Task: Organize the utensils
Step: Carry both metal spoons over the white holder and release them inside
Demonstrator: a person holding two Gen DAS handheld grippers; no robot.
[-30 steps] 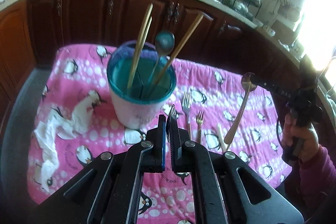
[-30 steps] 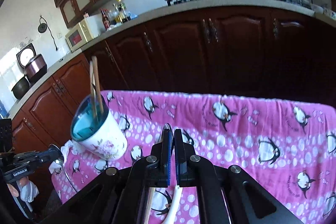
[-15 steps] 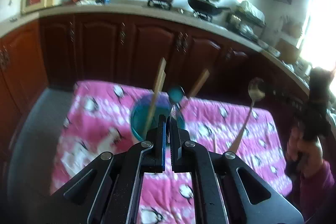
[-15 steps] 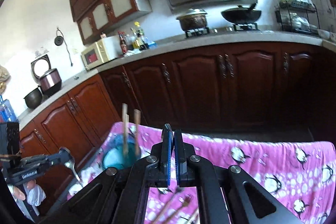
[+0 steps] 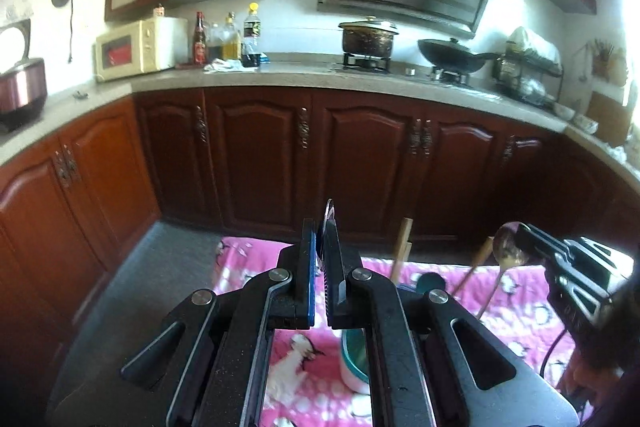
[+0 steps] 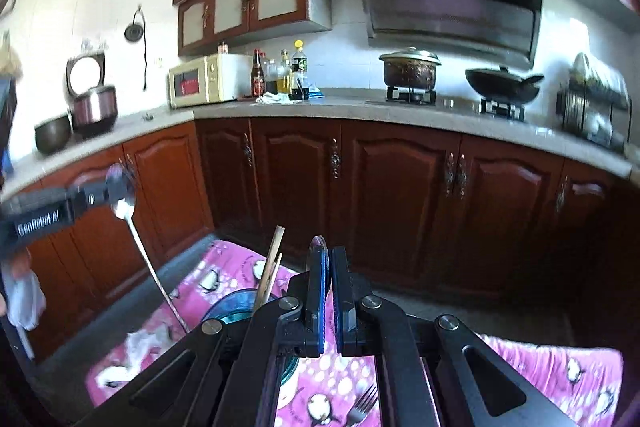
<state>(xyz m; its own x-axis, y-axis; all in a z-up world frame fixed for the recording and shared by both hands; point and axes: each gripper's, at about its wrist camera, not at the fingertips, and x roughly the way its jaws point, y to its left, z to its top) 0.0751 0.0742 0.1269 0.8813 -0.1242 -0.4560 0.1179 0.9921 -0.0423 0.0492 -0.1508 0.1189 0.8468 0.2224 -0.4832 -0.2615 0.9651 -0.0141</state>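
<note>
My left gripper point(image 5: 320, 255) is shut on a metal spoon point(image 5: 329, 217), seen edge-on between the fingers; from the right wrist view its bowl point(image 6: 122, 187) is clamped and the handle hangs down. My right gripper point(image 6: 325, 267) is shut on a wooden-handled spoon point(image 5: 507, 247), bowl clamped and handle hanging. Both are raised above the pink penguin cloth point(image 5: 520, 307). The teal-lined white cup point(image 5: 354, 359) below holds chopsticks point(image 6: 269, 275), a teal spoon point(image 5: 430, 281) and a wooden stick point(image 5: 474, 263).
A fork point(image 6: 362, 403) lies on the cloth behind my right gripper. A crumpled white tissue point(image 6: 144, 339) lies at the cloth's left. Dark wood cabinets point(image 5: 360, 155) and a counter with microwave point(image 5: 140, 47), pot point(image 5: 368, 37) and wok point(image 5: 452, 55) stand beyond.
Both grippers have risen and tilted up with their spoons. The cup and cloth have dropped to the bottom of both views and the kitchen wall now fills them.
</note>
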